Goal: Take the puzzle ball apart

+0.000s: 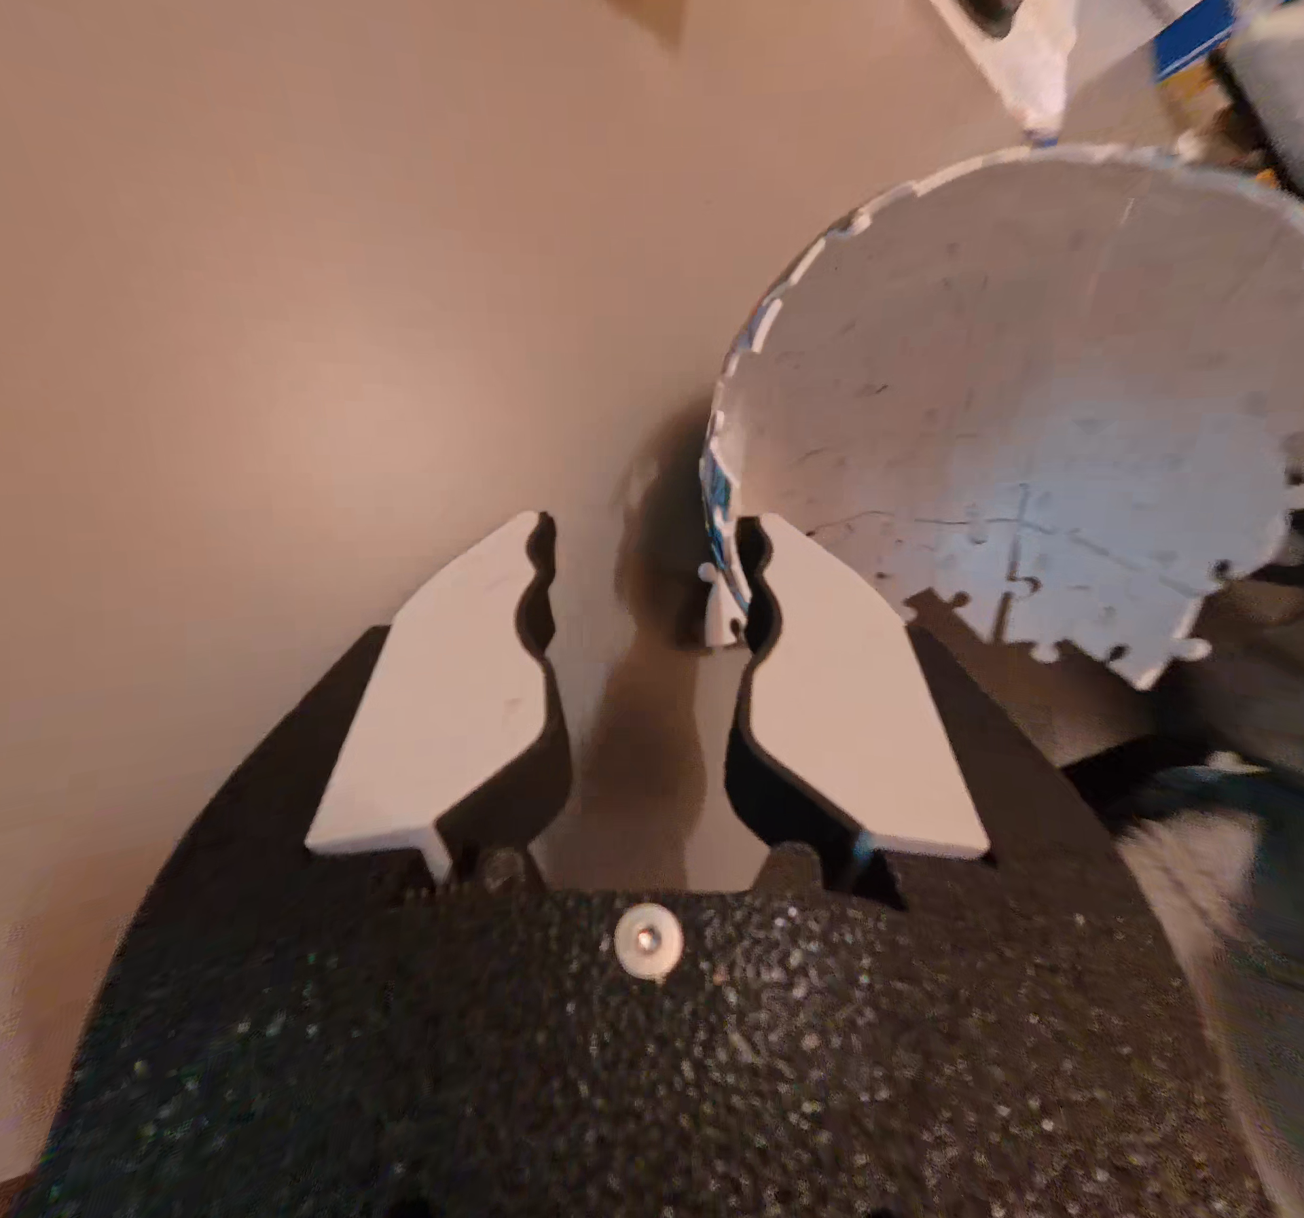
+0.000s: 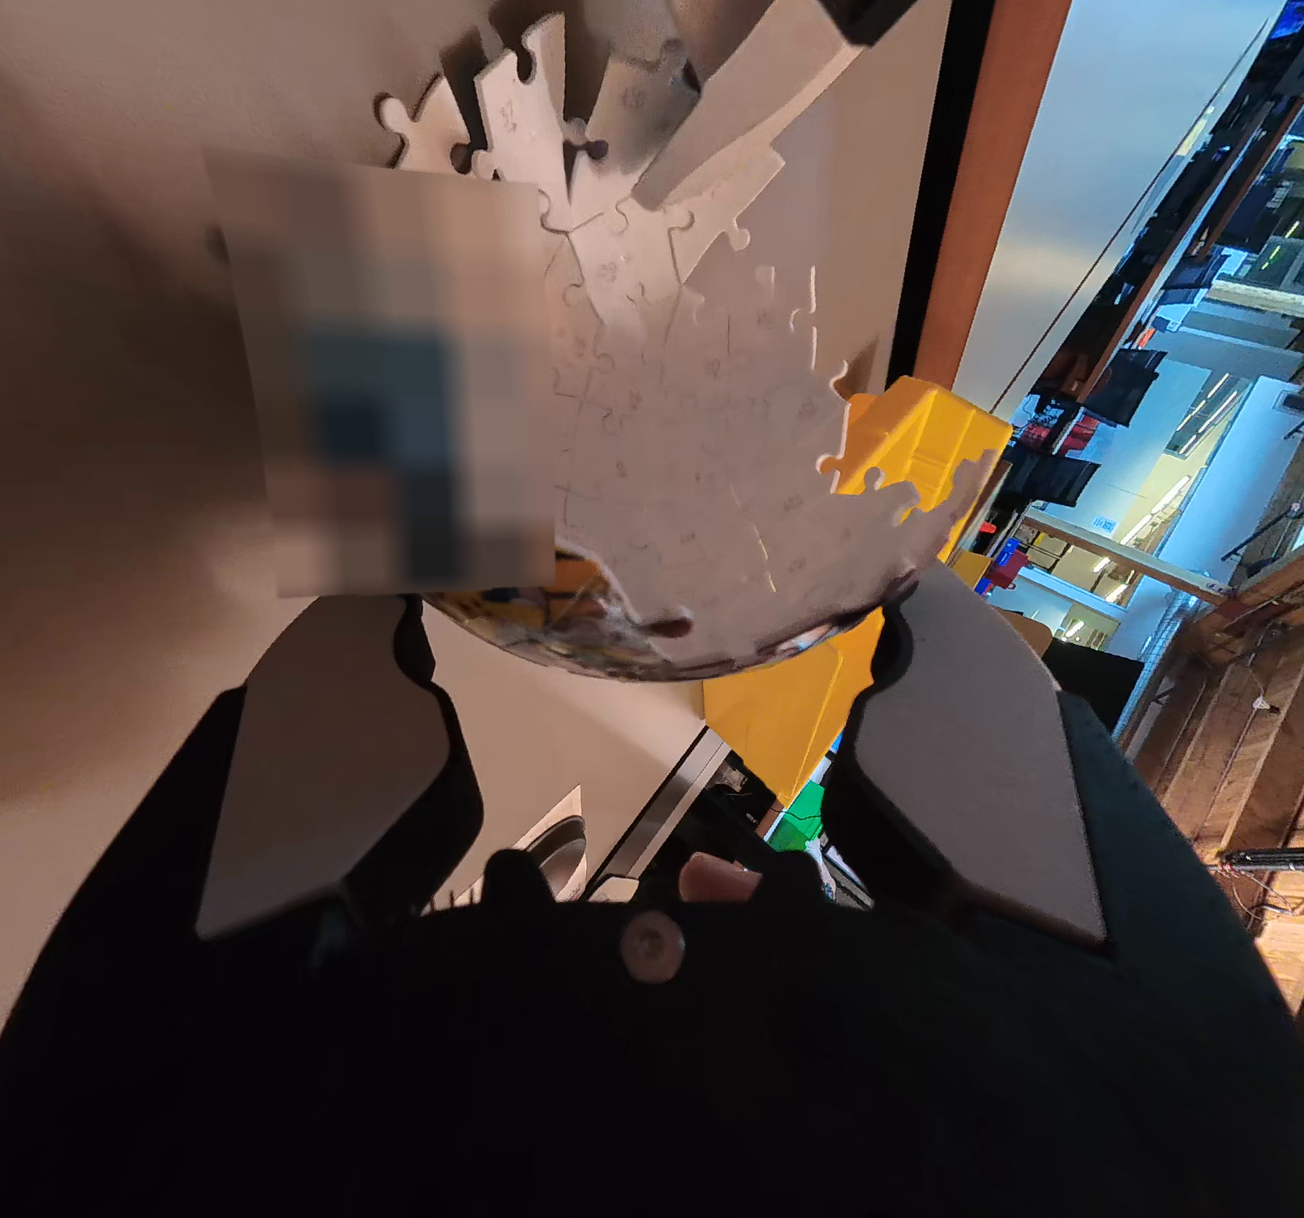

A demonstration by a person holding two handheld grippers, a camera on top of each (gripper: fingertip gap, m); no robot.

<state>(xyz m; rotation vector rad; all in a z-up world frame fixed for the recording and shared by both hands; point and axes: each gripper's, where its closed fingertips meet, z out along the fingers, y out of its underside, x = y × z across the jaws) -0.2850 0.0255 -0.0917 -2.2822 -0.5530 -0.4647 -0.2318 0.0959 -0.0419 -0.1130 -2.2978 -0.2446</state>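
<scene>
White on its inner face w/ a printed colour outer skin, the puzzle ball [image 2: 705,450] is a partly dismantled hollow shell: interlocking jigsaw pieces, seam lines visible across the concave inside, rim jagged w/ tabs and notches where pieces are gone. In the right wrist view the shell sits just beyond the right gripper [image 2: 649,612], its rounded outer side between the two fingers; jaws stand wide apart, approx. at shell width, but firm contact on both sides cannot be told. At the far rim several loose-looking pieces [image 2: 522,118] splay outward, w/ the left gripper's white finger [image 2: 748,118] pressed against them. In the left wrist view the left gripper [image 1: 646,577] has its jaws part open w/ a moderate gap; the right fingertip [image 1: 783,549] touches the shell's near-left edge, and a small white piece [image 1: 718,609] shows in the gap close to that finger, grip not confirmable. Shell is held above the beige table [image 1: 282,337]. Containers: a yellow bin [image 2: 917,436] lies beyond the shell to the right; contents not visible. A white block [image 1: 1044,5] w/ a round recess sits far right.
</scene>
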